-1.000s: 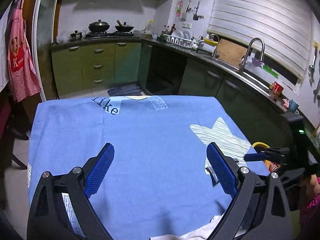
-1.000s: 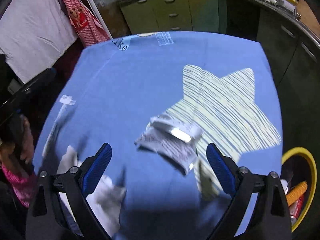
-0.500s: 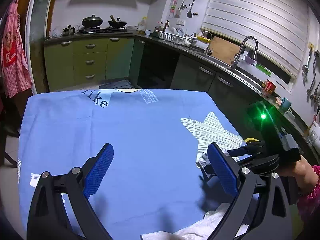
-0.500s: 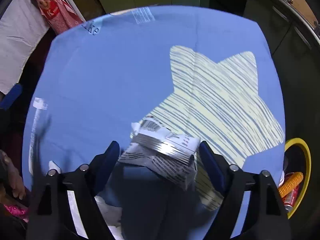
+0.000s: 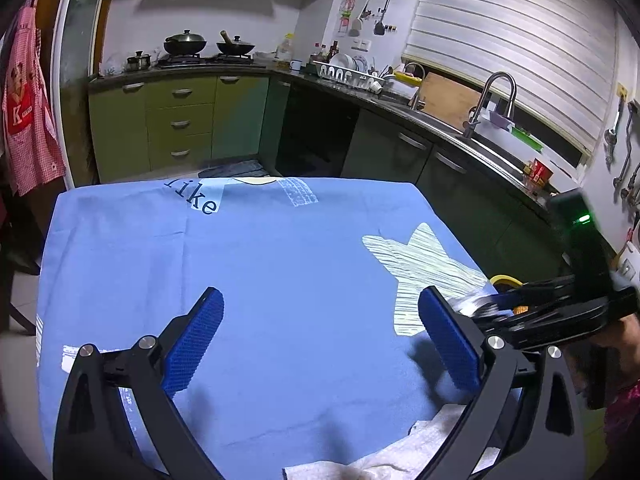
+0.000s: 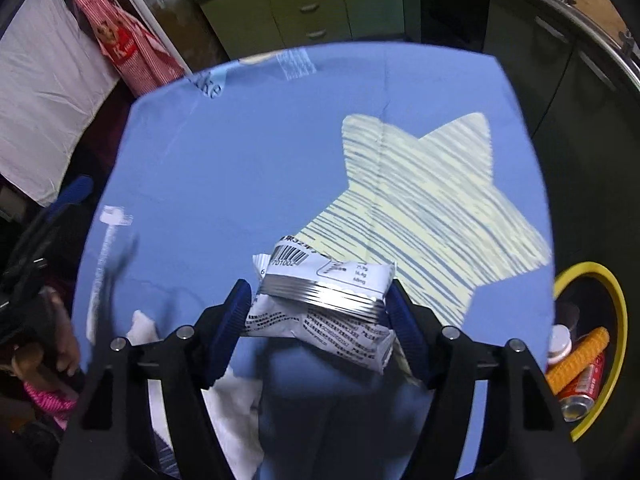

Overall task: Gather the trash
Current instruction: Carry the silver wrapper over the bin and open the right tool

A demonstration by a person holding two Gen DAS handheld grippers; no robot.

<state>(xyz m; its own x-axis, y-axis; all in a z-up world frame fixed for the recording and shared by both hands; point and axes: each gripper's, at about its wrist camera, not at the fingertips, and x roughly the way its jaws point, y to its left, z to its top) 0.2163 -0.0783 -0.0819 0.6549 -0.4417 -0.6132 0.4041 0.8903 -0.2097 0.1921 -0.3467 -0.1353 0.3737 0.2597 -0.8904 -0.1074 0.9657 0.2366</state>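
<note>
A silver and white snack wrapper [image 6: 332, 332] with a barcode sits between the blue pads of my right gripper [image 6: 318, 296]. The jaws are closing and both pads press on the wrapper. It hangs just above the blue tablecloth [image 6: 240, 160], casting a shadow on it. In the left wrist view the right gripper [image 5: 492, 304] holds the wrapper near the table's right edge, beside the yellow-rimmed bin [image 5: 505, 279]. My left gripper [image 5: 320, 304] stands open over bare cloth with nothing between its fingers.
The yellow-rimmed bin [image 6: 612, 300] stands on the floor off the table's right edge, holding a can and a corn cob. A crumpled white tissue [image 6: 236, 400] lies near the table's front edge. Kitchen cabinets and a sink counter run behind and to the right.
The right gripper's jaws came in around the wrapper, closed on it and lifted it off the cloth. The left gripper has stayed where it was, open.
</note>
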